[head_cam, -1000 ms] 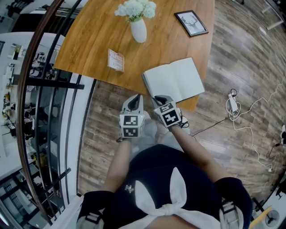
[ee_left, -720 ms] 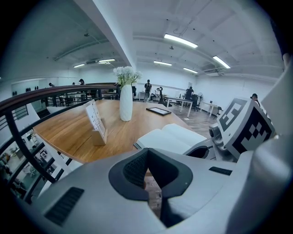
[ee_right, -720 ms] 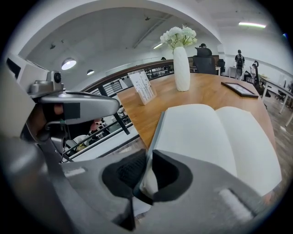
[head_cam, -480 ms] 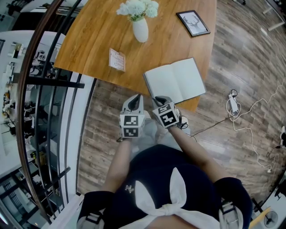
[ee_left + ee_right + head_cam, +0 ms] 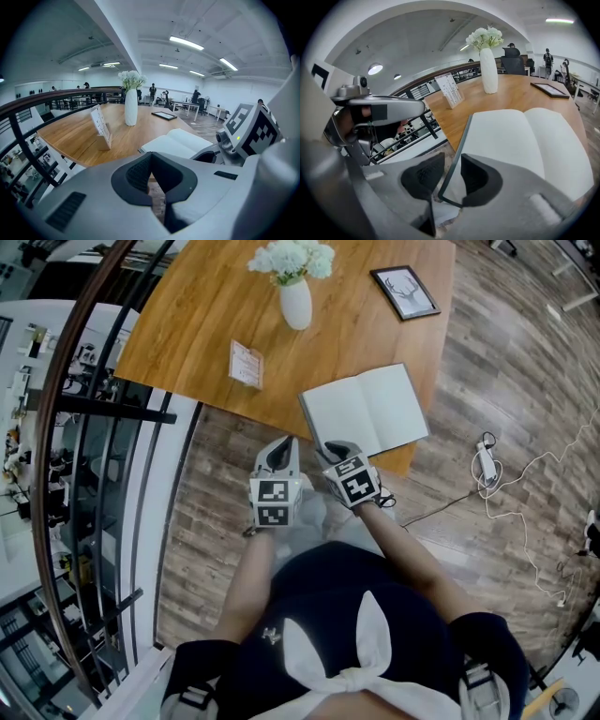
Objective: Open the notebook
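The notebook (image 5: pixel 370 413) lies open with blank white pages up, at the near edge of the wooden table (image 5: pixel 187 324). My right gripper (image 5: pixel 336 448) is at its near left corner. In the right gripper view the dark cover's corner (image 5: pixel 449 187) stands in the gap of my right gripper (image 5: pixel 451 164). Its jaws have just been opening, and the pads are not pressing on the cover. My left gripper (image 5: pixel 281 448) hangs beside it over the floor, off the table, with its jaws closed together on nothing (image 5: pixel 151 157). The notebook (image 5: pixel 176 143) lies ahead and to the right of it.
On the table stand a white vase of flowers (image 5: pixel 295 301), a small card stand (image 5: pixel 245 366) and a framed deer picture (image 5: pixel 403 289). A curved dark railing (image 5: pixel 103 409) runs along the left. A white power strip with cables (image 5: pixel 487 460) lies on the floor at right.
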Demonstrator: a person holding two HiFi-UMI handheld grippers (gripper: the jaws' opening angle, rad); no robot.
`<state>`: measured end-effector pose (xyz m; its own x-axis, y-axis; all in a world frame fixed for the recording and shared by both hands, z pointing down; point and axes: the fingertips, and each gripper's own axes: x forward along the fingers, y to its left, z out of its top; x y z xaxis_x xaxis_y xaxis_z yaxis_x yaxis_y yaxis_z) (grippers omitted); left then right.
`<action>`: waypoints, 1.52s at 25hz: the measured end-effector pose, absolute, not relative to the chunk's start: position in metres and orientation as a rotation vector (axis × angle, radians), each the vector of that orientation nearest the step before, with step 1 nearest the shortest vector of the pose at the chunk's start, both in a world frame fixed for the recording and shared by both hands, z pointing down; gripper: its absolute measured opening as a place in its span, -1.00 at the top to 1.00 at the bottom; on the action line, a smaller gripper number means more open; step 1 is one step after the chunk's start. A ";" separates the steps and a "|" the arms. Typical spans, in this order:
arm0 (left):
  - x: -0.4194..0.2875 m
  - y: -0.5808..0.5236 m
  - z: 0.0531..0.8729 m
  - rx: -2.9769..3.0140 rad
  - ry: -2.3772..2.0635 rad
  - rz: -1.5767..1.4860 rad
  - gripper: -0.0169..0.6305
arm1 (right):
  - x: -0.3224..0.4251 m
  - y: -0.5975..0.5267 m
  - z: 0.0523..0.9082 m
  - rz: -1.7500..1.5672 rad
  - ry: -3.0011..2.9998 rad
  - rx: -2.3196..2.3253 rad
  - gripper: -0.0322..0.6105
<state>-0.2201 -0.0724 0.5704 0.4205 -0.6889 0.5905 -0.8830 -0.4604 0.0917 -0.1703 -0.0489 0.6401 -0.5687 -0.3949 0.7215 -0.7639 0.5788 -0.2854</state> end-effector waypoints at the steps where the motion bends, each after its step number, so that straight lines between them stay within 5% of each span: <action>1: -0.220 -0.072 0.569 2.290 -1.347 0.678 0.90 | -0.169 -0.049 0.636 0.796 -2.212 0.919 0.57; 16: -0.191 -0.081 0.533 2.317 -1.420 0.556 0.90 | -0.120 -0.076 0.551 0.640 -2.366 1.105 0.62; 25: -0.161 -0.087 0.506 2.344 -1.443 0.464 0.90 | -0.082 -0.085 0.514 0.560 -2.440 1.190 0.90; 38: -0.122 -0.083 0.486 2.363 -1.443 0.408 0.90 | -0.045 -0.087 0.489 0.510 -2.458 1.200 0.91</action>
